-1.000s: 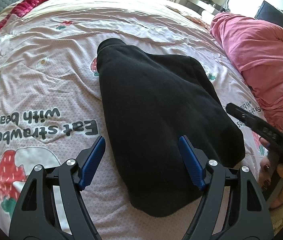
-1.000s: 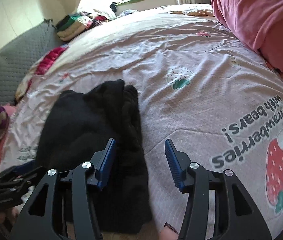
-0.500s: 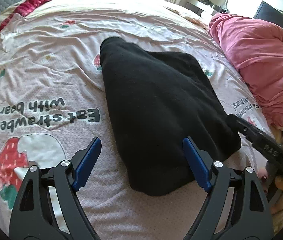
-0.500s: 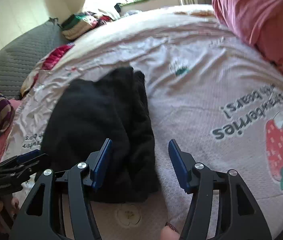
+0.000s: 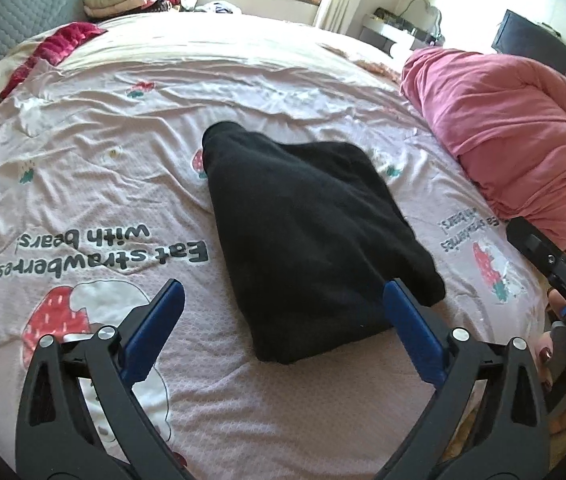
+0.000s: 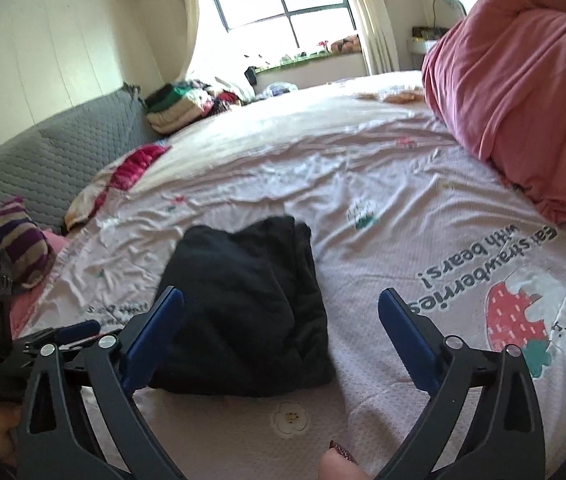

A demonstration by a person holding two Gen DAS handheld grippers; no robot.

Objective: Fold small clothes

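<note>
Garment: a black garment (image 5: pixel 307 240) lies folded into a compact bundle on the bed (image 5: pixel 103 168), resting on the pink strawberry-print sheet, roughly mid-bed.

Left tool: the left tool (image 5: pixel 283 320) hovers with its blue pads spread wide, gripping nothing; the bundle's near end sits between them, at about 12 o'clock from it.

Right tool: the right tool (image 6: pixel 281 324) is likewise spread apart and empty; the bundle (image 6: pixel 251 312) lies at about 11 o'clock from it, close behind its left pad.

Long axis: in the left view the bundle runs from 5 o'clock near the tool to 11 o'clock farther up the bed, narrowing to a rounded end there. The broader near end faces the tools.

Nearer hand: both look close; I'd judge the left tool better centred on the near edge, the right one offset to the bundle's right side.

Stage: the fold looks largely done, to my eye; whether another fold is wanted I cannot tell.

Surroundings: a pink quilt (image 5: pixel 515 128) is heaped at 2 o'clock, well apart from the bundle.
</note>
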